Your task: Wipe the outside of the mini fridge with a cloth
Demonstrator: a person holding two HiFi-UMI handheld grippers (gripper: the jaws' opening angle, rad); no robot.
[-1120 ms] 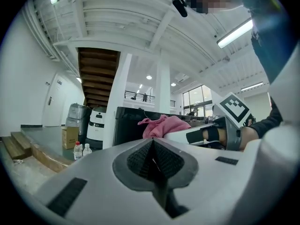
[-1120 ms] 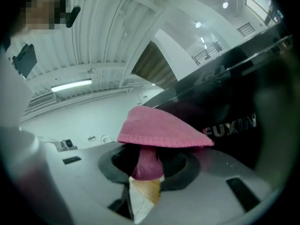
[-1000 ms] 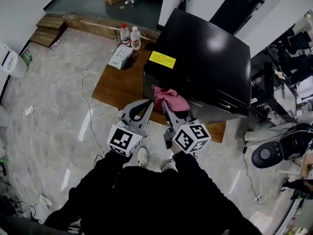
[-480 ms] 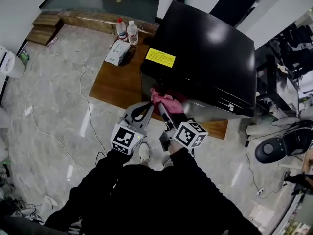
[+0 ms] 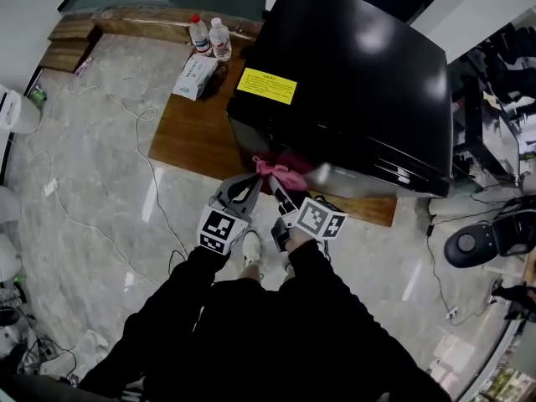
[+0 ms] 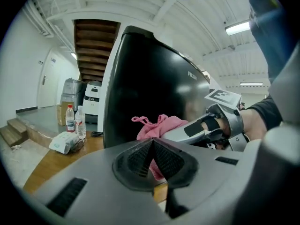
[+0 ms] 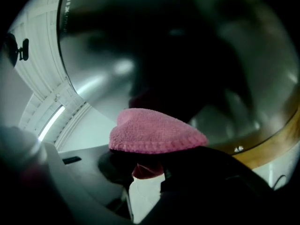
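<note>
Against black fridge [image 5: 352, 82] — pink cloth [image 5: 283, 172]

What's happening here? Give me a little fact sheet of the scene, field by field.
who: a person holding a gripper in each hand
mini fridge: black, glossy, bears a yellow label, stands on a low wooden platform
right gripper: shut on the pink cloth, held at the fridge's near face
left gripper: jaws together, empty, beside the right one
also there: two bottles, a tissue pack
</note>
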